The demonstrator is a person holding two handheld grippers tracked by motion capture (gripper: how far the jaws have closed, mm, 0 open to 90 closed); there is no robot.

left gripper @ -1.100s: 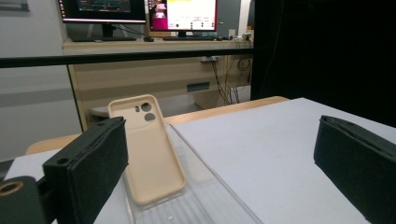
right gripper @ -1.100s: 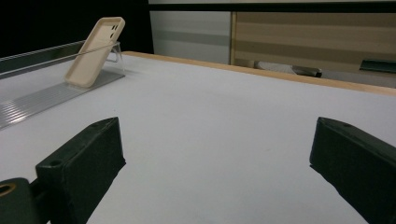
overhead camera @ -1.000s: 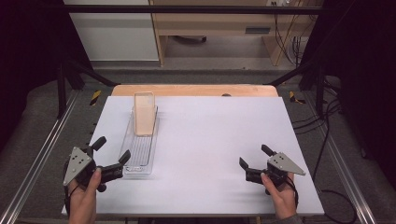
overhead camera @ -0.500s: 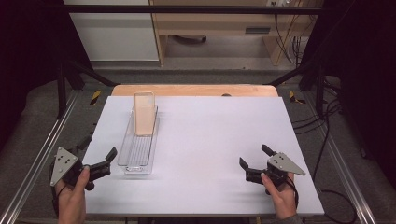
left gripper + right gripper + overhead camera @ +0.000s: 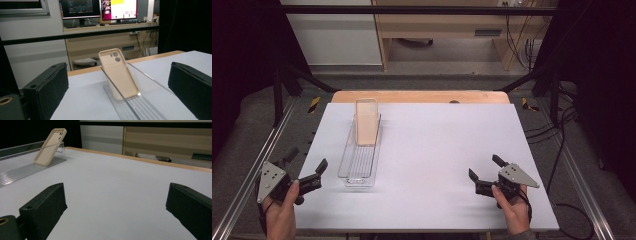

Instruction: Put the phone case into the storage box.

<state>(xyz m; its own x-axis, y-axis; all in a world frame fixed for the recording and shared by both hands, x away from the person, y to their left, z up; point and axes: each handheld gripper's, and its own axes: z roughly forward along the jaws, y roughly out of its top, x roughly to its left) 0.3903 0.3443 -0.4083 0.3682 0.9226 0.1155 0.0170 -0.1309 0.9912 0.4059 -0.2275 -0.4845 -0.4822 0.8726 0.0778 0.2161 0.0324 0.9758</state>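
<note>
Beige phone case [image 5: 367,121] stands tilted in a long clear tray [image 5: 360,157], upper-left quarter of the high view. Its top edge leans back toward the tray's far end, its bottom edge rests on the ribbed tray floor. The ribs look meant to stop the foot of the case from sliding, so the lean holds without support. Camera cut-outs face the near side in the left gripper view [image 5: 118,72].

Left gripper [image 5: 307,172] sits at lower left of the high view, off the white table [image 5: 447,145] edge, held in a hand [image 5: 282,212]. Jaws spread wide, nothing between them. They point up and right toward the tray's near end. In the left gripper view the case and tray sit squarely between the two black jaws, so the aim seems lined up on the case; judged as a ready stance for an approach rather than a grasp.

Right gripper [image 5: 484,175] rests at lower right of the high view, low over the table, well apart from the tray. Jaws likewise released and empty. Right gripper view puts the case [image 5: 50,147] far off at upper left, bare table between the jaws. Likely parked out of the way.

Background: monitors [image 5: 98,10] on a desk behind the table, upper part of the left gripper view.
</note>
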